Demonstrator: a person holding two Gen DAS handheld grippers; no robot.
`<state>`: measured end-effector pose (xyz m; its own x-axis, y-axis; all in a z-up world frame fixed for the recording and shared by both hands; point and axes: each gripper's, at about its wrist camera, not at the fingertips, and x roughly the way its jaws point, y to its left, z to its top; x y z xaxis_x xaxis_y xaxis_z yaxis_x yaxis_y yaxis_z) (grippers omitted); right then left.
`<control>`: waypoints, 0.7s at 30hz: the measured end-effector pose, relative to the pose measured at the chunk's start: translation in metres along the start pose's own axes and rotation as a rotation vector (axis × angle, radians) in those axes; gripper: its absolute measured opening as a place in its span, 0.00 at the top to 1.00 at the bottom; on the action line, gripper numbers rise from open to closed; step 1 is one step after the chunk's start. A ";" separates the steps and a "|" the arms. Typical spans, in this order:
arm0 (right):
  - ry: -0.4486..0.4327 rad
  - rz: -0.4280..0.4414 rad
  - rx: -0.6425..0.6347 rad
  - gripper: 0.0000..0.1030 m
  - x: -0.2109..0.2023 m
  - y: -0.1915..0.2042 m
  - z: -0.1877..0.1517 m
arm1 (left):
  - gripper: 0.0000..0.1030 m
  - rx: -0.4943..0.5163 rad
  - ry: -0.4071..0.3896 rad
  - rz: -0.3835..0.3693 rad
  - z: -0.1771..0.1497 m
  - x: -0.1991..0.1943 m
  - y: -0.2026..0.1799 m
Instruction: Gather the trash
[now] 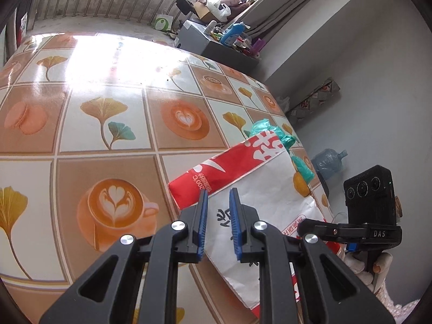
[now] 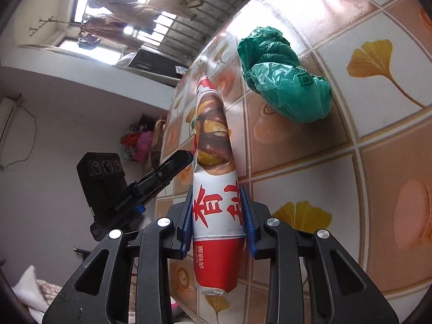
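Across the tabletop, a glossy cloth printed with ginkgo leaves, coffee cups and macarons runs wide and bare to the left and far side, where it meets a railed balcony wall; its right edge drops off beside a grey wall, with a water jug on the floor below. Near that right edge lies the red-and-white paper bag, angled so one end hangs past the table's rim. Just beyond it sits a crumpled green plastic bag, resting on the cloth and apart from both tools. The right gripper has its blue-padded fingers pressed against both sides of the paper bag, clamped on it, with the bag bulging between them. The left gripper hovers over the bag's white part, fingers a little apart and closed on nothing. A gloved hand holds the right tool off the table's edge.
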<state>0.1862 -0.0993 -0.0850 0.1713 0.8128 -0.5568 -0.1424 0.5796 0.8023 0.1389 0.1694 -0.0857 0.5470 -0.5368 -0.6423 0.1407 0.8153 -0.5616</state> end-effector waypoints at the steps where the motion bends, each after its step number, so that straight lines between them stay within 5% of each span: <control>1: -0.007 0.000 -0.001 0.74 -0.007 -0.001 -0.003 | 0.85 -0.017 -0.013 -0.013 0.003 -0.004 0.003; 10: -0.105 0.085 -0.005 0.76 -0.063 -0.013 -0.031 | 0.81 -0.022 -0.051 -0.053 0.029 -0.008 -0.013; 15: -0.278 0.145 -0.009 0.76 -0.129 -0.027 -0.050 | 0.56 0.017 -0.015 -0.036 0.046 0.014 -0.044; 21: -0.473 0.058 0.087 0.76 -0.180 -0.061 -0.055 | 0.34 0.020 0.055 -0.034 0.067 0.056 -0.079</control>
<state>0.1106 -0.2782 -0.0453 0.5927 0.7164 -0.3681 -0.0862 0.5108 0.8554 0.2139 0.0890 -0.0422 0.4959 -0.5746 -0.6511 0.1753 0.8006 -0.5730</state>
